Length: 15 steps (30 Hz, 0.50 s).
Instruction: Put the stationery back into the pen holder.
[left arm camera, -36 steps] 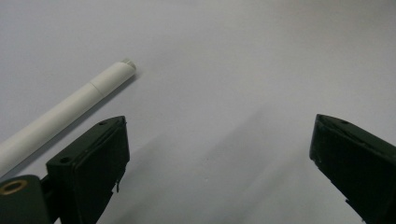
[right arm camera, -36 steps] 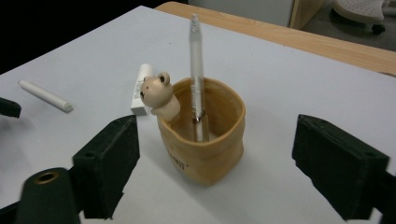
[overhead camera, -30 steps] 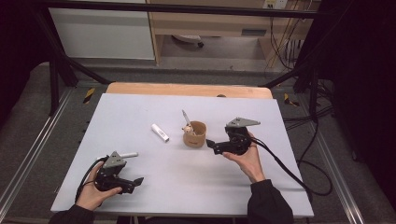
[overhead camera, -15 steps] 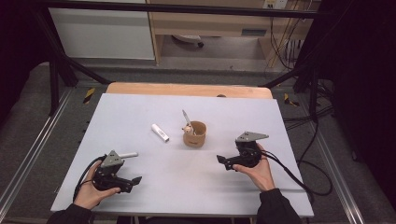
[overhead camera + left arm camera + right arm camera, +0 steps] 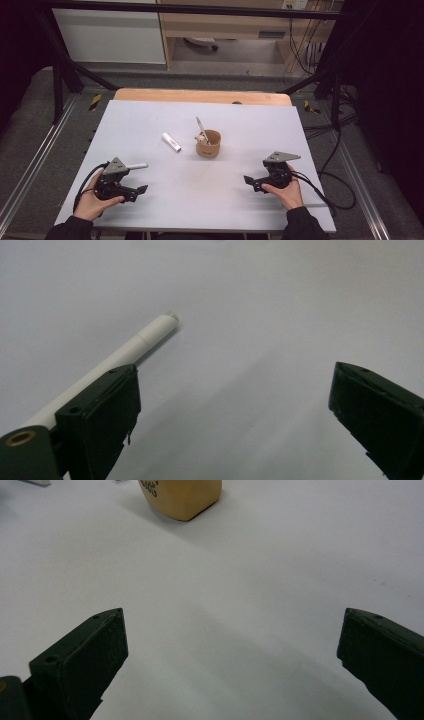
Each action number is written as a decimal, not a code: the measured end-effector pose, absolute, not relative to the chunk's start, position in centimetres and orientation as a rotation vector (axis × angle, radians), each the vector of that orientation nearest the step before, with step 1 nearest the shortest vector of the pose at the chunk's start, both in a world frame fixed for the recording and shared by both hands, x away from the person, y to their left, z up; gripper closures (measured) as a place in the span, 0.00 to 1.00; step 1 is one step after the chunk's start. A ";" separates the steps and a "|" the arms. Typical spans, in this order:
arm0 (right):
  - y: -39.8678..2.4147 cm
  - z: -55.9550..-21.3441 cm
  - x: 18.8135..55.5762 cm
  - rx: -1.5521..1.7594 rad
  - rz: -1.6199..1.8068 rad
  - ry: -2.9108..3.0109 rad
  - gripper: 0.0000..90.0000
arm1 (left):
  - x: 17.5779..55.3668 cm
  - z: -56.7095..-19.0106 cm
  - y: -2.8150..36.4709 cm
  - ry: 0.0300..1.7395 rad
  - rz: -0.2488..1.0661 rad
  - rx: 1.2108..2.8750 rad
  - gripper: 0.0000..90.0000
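Observation:
A tan cup [image 5: 208, 145] stands mid-table with a pen [image 5: 200, 126] leaning out of it. A short white tube [image 5: 171, 142] lies just left of the cup. A white pen [image 5: 135, 165] lies on the table beside my left gripper [image 5: 141, 189], which rests near the front left edge with its jaws apart. In the left gripper view that pen [image 5: 135, 342] runs behind the left jaw, outside the open gripper [image 5: 232, 420]. My right gripper [image 5: 248, 180] sits at the front right, open and holding nothing [image 5: 232, 665], with the cup [image 5: 182, 497] farther ahead of it.
The white tabletop [image 5: 240, 120] has a wooden strip [image 5: 200, 96] along its far edge. Cables [image 5: 320, 190] trail from the right gripper off the table's right side. Dark frame rails run along both sides of the table.
My right gripper has drawn back from beside the cup toward the near right edge and lowered to the table. The left gripper has barely moved.

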State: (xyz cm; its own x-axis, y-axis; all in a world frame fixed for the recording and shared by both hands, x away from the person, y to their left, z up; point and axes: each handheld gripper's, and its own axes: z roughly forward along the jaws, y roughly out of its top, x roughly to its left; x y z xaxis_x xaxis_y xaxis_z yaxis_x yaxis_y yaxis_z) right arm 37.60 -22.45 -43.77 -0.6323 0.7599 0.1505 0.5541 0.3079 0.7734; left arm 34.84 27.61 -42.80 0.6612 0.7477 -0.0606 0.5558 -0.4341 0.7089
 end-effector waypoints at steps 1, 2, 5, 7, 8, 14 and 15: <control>-22.5 -43.8 37.6 1.191 1.230 2.336 0.01 | 34.9 -42.7 27.7 1.001 0.342 2.155 0.08; -22.6 -43.8 37.5 1.195 1.229 2.338 0.01 | 35.0 -42.6 27.9 0.998 0.344 2.159 0.09; -22.7 -44.0 37.4 1.188 1.229 2.342 0.01 | 35.4 -42.2 28.4 0.998 0.354 2.163 0.10; -22.7 -44.0 37.3 1.192 1.223 2.349 0.01 | 35.6 -41.9 28.8 1.008 0.362 2.162 0.11; -22.6 -44.0 37.2 1.189 1.223 2.353 0.01 | 35.7 -41.8 29.1 1.015 0.366 2.161 0.12; -22.7 -44.1 37.2 1.177 1.213 2.359 0.01 | 37.0 -41.4 30.2 1.045 0.391 2.167 0.19; -22.7 -44.1 37.2 1.176 1.213 2.360 0.01 | 37.2 -41.3 30.4 1.054 0.390 2.166 0.21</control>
